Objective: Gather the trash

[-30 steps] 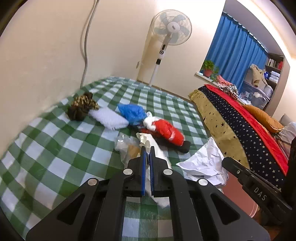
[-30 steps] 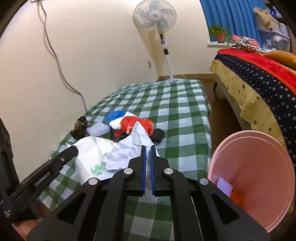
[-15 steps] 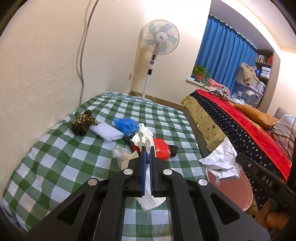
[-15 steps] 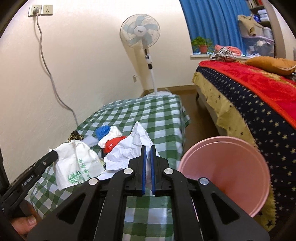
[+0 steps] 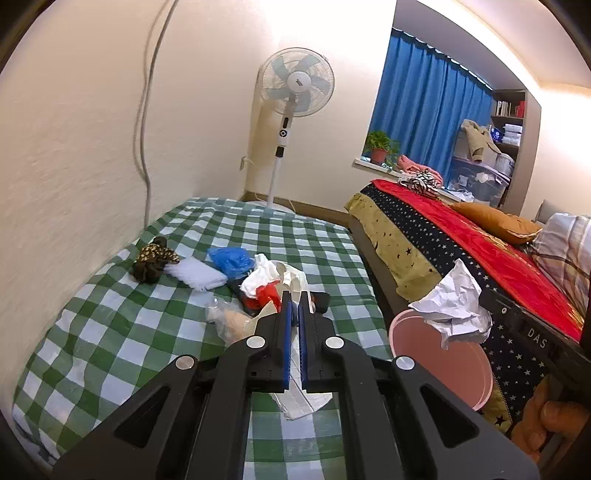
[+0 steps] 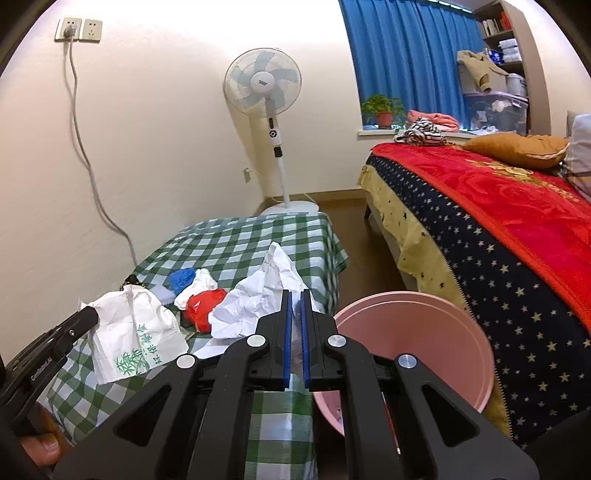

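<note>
Beside bed (image 6: pixel 480 206), crumpled paper (image 6: pixel 255 302) sits pinched between fingers (image 6: pixel 286 332).

The room has cream walls (image 6: pixel 166 110), and a grey cord (image 6: pixel 88 155) hangs down from a plug socket (image 6: pixel 78 29) high on the wall. A tall white fan (image 6: pixel 263 83) stands on the brown floor (image 6: pixel 354 229) in the corner, next to a window with long blue curtains (image 6: pixel 406 55) and a small green plant (image 6: pixel 382 109) on the sill. A low bed with a green and white checked sheet (image 5: pixel 258 236) sits by the wall, and beside it is a big bed with a red and starry blue blanket (image 6: pixel 498 206), an orange pillow (image 6: pixel 513 144), and shelves (image 5: pixel 508 122) behind it.
</note>
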A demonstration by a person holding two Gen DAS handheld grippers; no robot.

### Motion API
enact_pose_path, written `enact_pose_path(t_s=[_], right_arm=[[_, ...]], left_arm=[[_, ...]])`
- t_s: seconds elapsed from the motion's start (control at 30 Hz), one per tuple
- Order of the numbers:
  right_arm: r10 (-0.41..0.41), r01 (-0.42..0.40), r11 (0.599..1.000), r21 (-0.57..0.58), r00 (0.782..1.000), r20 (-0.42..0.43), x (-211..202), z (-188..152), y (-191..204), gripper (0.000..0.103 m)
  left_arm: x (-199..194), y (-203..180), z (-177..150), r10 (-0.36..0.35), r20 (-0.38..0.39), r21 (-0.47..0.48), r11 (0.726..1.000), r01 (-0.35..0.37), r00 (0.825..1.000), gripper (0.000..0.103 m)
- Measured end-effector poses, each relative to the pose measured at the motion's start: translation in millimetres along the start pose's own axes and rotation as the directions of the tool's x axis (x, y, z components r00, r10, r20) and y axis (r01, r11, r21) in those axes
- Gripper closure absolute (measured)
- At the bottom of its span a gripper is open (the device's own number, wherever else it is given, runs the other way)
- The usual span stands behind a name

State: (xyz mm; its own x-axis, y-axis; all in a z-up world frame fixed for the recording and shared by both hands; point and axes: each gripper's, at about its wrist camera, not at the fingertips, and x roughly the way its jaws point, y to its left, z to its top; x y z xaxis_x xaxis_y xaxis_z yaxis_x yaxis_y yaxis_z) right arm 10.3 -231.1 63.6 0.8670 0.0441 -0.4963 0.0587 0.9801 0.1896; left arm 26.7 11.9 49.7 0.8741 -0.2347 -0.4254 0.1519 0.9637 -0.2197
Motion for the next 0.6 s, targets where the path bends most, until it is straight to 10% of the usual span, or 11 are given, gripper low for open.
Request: enact_pose_path(t_s=[0.6], right_arm=[[-0.131, 0.131, 0.991, 0.01, 0.991, 0.025, -16, 14, -27, 0.099]], left_arm=[[5, -28, -2, -0.059, -0.007, 0.034, 0.998, 0.06, 0.998, 0.1]])
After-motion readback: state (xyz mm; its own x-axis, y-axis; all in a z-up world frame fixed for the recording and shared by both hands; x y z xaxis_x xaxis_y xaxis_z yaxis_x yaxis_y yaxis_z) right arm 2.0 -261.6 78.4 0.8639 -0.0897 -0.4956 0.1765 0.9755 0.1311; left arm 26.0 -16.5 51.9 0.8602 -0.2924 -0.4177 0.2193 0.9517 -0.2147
